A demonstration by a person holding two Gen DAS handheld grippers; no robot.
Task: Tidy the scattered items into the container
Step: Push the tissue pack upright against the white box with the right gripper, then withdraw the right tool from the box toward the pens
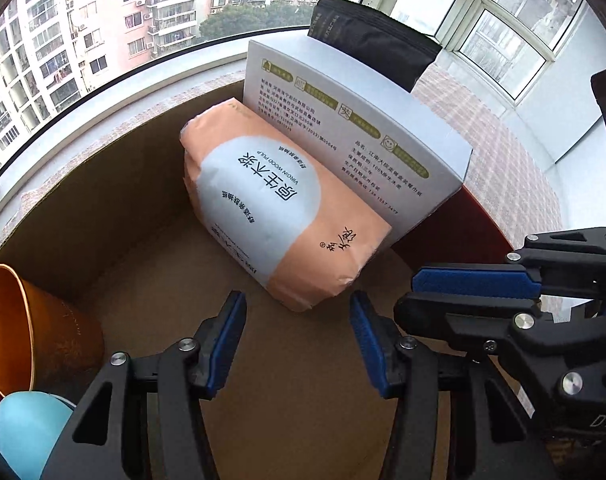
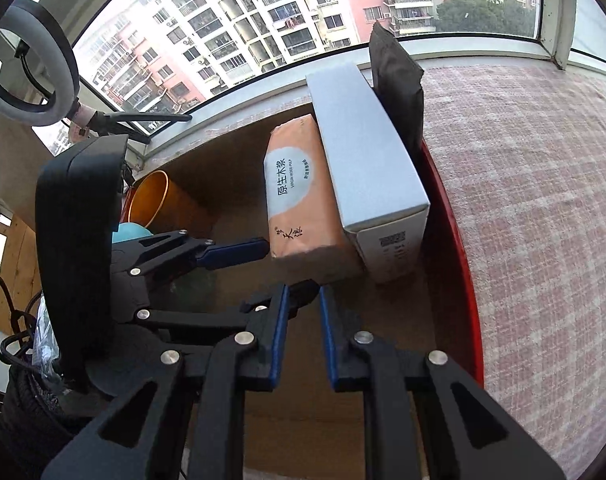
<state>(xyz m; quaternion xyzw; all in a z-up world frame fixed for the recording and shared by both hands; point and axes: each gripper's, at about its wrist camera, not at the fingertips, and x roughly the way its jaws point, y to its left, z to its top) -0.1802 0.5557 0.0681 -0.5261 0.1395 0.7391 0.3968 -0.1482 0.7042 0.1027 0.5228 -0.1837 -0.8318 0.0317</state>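
Two hand-held tongs poised above a cardboard container [image 1: 151, 184] with a red outer wall, standing on a checked cloth over the bench [image 2: 535, 208]. The left tongs [image 1: 299, 344] are released, their blue pads well apart and holding nothing, just short of the peach tissue pack [image 1: 271, 208]. The right tongs [image 2: 303, 344] show a narrower gap with nothing between the pads; they too read as released.

Already inside: the tissue pack, leaning on a white carton [image 1: 355, 136] set on edge, with a black pouch [image 1: 375, 48] upright behind it against the far wall. An orange cup [image 1: 35, 332] lies on its side in the left corner, with a pale blue rounded object [image 1: 27, 432] in front of it; whether that object sits fully inside the container cannot be settled from either view.

Judged step: settling the pack after placement, or withdrawing. To do it well, lift both tongs straight up and clear of the walls, avoiding any sideways brush against the leaning pack, since it props on the carton and a nudge could topple the row. The floor beside the cup remains the natural place for further items.
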